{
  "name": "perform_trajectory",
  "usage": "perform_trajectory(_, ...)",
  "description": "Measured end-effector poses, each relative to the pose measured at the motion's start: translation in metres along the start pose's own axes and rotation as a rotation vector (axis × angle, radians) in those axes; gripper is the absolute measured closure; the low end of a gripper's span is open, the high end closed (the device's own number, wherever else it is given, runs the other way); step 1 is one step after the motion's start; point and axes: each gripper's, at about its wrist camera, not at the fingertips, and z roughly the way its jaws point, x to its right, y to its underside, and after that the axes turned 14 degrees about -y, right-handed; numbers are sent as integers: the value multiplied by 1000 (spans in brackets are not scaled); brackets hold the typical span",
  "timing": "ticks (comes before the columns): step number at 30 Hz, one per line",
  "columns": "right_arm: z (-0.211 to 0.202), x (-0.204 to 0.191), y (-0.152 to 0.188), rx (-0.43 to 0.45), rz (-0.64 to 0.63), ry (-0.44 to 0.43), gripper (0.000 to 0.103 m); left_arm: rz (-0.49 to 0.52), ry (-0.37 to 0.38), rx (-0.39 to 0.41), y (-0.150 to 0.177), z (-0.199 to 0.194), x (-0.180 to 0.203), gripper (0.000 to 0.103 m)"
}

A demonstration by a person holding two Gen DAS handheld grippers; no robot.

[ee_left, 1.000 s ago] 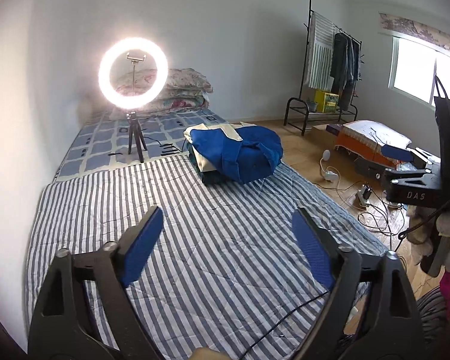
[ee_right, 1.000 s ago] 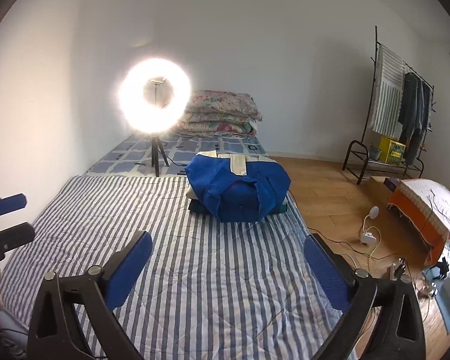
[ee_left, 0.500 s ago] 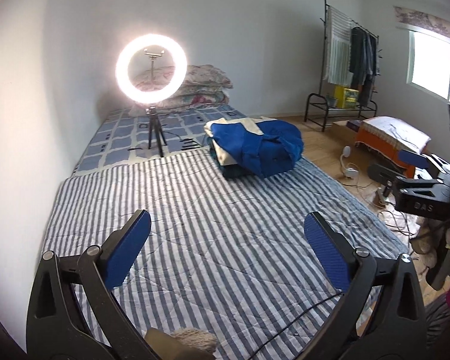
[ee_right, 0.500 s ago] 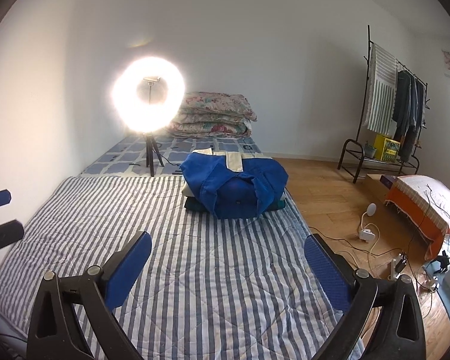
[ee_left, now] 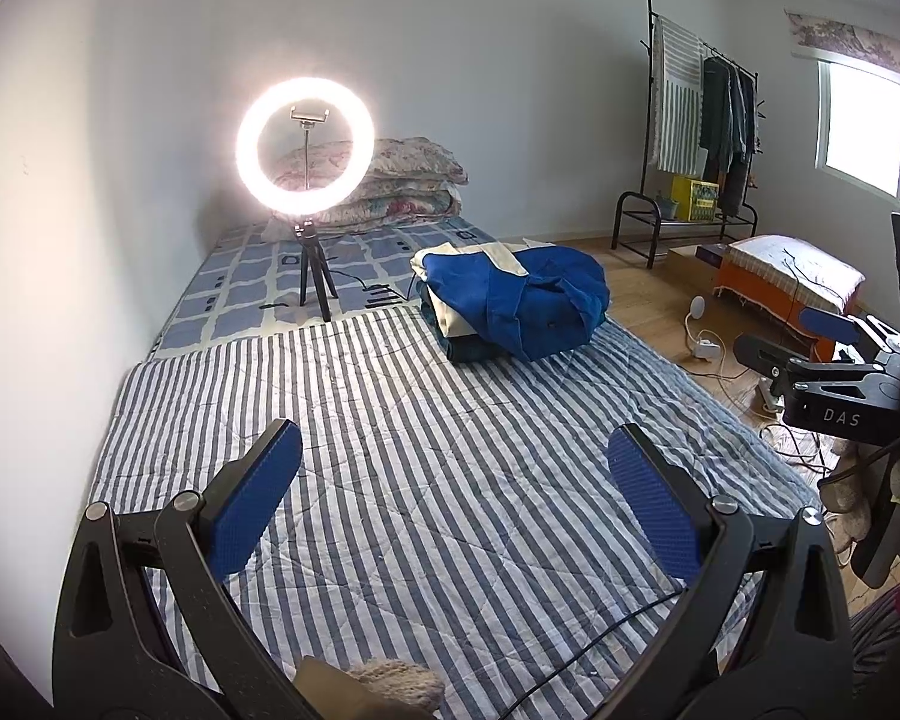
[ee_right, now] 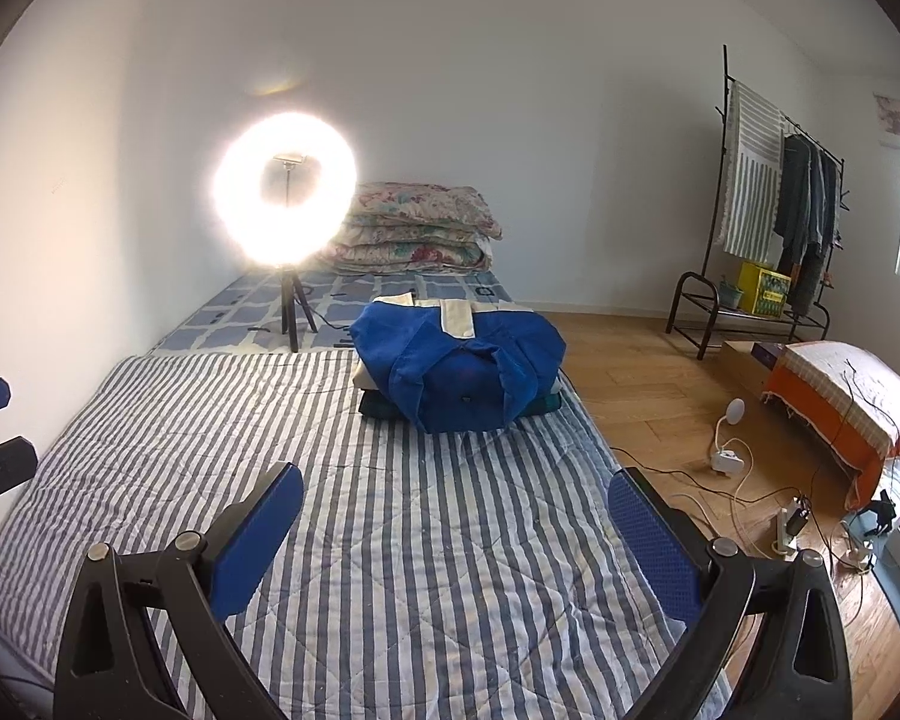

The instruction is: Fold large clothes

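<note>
The left tongs [ee_left: 453, 492] and the right tongs [ee_right: 455, 495] both stand wide apart and hold nothing, above the striped quilt [ee_right: 390, 516]. The folded blue garment [ee_right: 459, 369] lies on a pile at 12 o'clock, with the ring light [ee_right: 285, 189] at 11 o'clock.

Blue garment [ee_right: 459, 375] with cream collar band, folded into a rounded bundle. Sits atop a stack of folded clothes [ee_left: 456, 333]: cream piece, dark green one lowest. Stack rests at far right end of striped quilt [ee_right: 390, 540], near its edge.
</note>
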Motion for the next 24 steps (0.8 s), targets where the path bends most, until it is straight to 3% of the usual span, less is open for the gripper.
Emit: perform_trajectory(24, -3, 5, 4, 0, 8, 19, 0, 6, 9, -6, 0, -4, 5, 0)
